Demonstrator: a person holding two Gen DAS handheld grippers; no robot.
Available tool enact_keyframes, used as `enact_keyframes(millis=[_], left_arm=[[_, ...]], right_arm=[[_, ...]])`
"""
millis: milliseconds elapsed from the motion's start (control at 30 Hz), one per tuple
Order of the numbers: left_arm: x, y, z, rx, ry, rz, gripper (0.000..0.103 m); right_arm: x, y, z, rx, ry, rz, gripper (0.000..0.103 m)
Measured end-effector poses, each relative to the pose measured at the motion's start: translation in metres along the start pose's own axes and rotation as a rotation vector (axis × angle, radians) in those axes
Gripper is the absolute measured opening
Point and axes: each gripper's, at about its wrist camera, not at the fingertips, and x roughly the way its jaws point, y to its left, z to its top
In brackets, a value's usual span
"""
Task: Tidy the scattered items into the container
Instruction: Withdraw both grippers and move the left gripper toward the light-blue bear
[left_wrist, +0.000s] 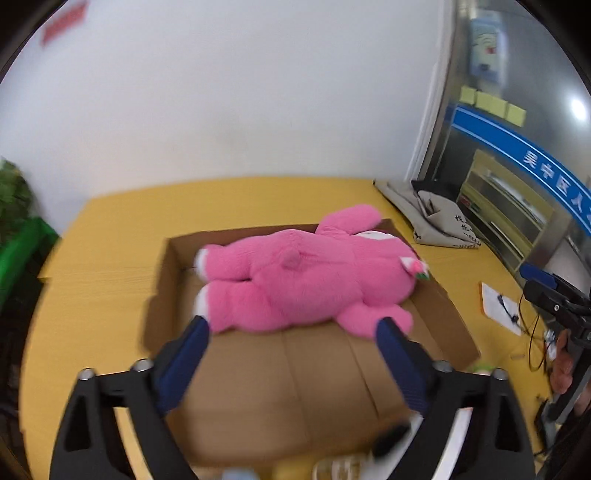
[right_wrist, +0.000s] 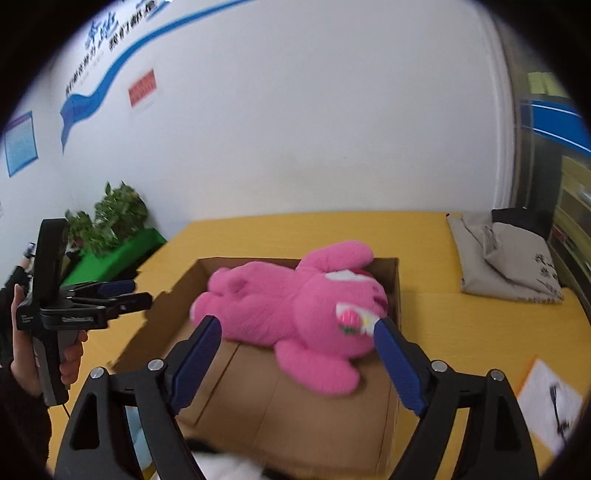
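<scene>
Over on the far left a leafy plant (right_wrist: 110, 218) is sitting by the white wall (right_wrist: 295, 129), with something green (right_wrist: 118, 254) beside it at the edge of the yellow table (left_wrist: 110, 258). Next along, a hand (right_wrist: 22, 354) is holding the left gripper (left_wrist: 291, 325) by its handle; its blue fingers (left_wrist: 184, 354) are standing spread as wide as they go, with nothing between them, hanging over the near end of the cardboard box (left_wrist: 295, 387).

The box is lying open in the middle of the table, and the pink plush toy (left_wrist: 303, 273) is lying inside it, face down, stretched across the far half. Its white-tipped feet are pointing left and its head is resting toward the right wall of the box, one long ear poking over the far rim. The near half of the box floor is showing bare cardboard.

The right gripper (right_wrist: 295, 328) is hovering just this side of the toy, its jaws also gaping wide and gripping nothing, the toy's head lying beyond the right-hand finger.

Further right, a grey cloth bag (right_wrist: 506, 254) is slumping at the table's far corner, and a white sheet of paper (right_wrist: 550, 402) is lying nearer, well apart from the box.
</scene>
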Motion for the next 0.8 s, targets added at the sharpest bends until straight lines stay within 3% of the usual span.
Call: enact_keyframes(millis=[133, 200, 533, 800], left_arm=[[-0.073, -0.014, -0.060, 0.013, -0.087, 0.002, 0.103], [-0.089, -0.023, -0.083, 0.006, -0.102, 0.020, 0.103], [-0.126, -0.050, -0.168, -0.097, -0.108, 0.054, 0.103], [-0.125, -0.071, -0.203, -0.089, -0.109, 0.051, 0.103]], right_arm=[[-0.056, 0.011, -0.054, 0.001, -0.008, -0.046, 0.087], [-0.072, 0.017, -0.079, -0.003, -0.009, -0.082, 0.087], [-0.102, 0.055, -0.152, -0.060, 0.012, -0.131, 0.087], [-0.107, 0.064, -0.194, -0.095, 0.054, -0.146, 0.087]])
